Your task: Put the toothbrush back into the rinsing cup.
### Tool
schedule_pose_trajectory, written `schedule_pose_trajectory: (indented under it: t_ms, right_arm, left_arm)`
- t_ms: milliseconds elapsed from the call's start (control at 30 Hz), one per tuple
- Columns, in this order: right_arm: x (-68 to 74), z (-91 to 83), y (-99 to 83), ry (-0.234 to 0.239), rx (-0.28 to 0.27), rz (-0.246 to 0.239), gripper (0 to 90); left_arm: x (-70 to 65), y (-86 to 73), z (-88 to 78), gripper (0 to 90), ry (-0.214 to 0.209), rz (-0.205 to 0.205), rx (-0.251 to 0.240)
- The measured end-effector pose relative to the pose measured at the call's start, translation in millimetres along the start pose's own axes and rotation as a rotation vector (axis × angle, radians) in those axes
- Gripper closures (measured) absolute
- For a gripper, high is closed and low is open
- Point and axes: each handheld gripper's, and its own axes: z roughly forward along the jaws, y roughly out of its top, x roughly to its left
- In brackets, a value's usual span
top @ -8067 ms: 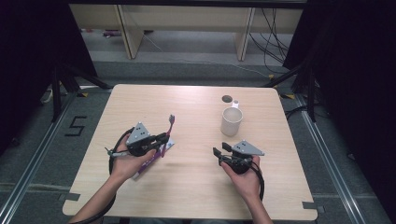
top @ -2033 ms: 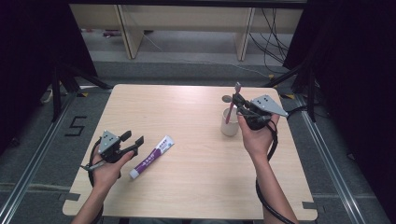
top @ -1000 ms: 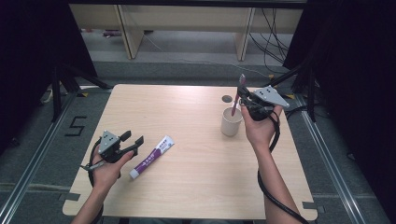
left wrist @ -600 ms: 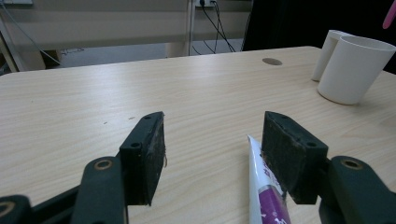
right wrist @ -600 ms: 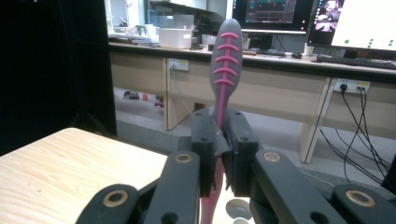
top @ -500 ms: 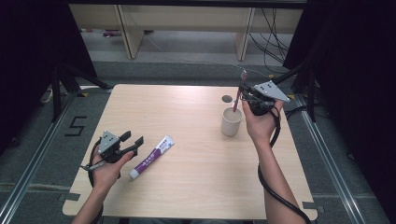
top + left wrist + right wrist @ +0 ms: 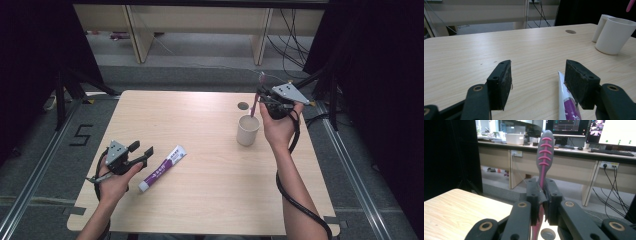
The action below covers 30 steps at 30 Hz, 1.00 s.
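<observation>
Up near the far right corner of the light wooden bench (image 7: 200, 130), the right gripper (image 7: 265, 101) is clenched on a slim pink-and-grey plastic toothbrush (image 7: 543, 155), holding it upright just above and beside the white cylindrical cup (image 7: 248, 130). From the right gripper view, both black pads press the brush's pink stem, its grey ribbed end rising above them. Close to the near left corner, the left gripper (image 7: 142, 150) rests in the person's hand with its jaws spread wide and nothing between them. A white-and-purple toothpaste tube (image 7: 162, 168) lies flat on the bench just beside that gripper's right jaw, pointing diagonally towards the cup. A small dark round hole (image 7: 243, 105) sits behind the cup.
</observation>
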Motion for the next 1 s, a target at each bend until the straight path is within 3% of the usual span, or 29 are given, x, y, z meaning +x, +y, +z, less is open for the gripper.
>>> schedule_pose_trajectory:
  t_ms: [233, 333, 367, 467, 1000]
  right_arm:
    - [-0.7, 4.4, 1.0, -0.009, 0.003, 0.008, 84.0]
    - [-2.7, 6.2, 2.1, -0.008, -0.001, -0.011, 84.0]
    - [-1.0, 6.2, 2.1, -0.013, 0.003, 0.013, 84.0]
    - [-3.5, 8.4, 2.8, -0.011, 0.000, -0.010, 84.0]
    - [-8.3, 17.8, 4.0, -0.028, 0.000, -0.008, 84.0]
  left_arm:
    - [-0.4, -0.3, 0.2, 38.5, -0.002, -0.001, 0.000]
    - [-0.2, -0.7, 0.7, 38.5, -0.003, -0.002, -0.003]
    - [-0.3, -1.0, 1.4, 38.5, -0.006, -0.005, -0.008]
    - [-0.6, -0.9, 1.4, 38.5, -0.007, -0.003, -0.009]
    - [-0.4, -1.4, 0.5, 38.5, -0.003, -0.003, 0.002]
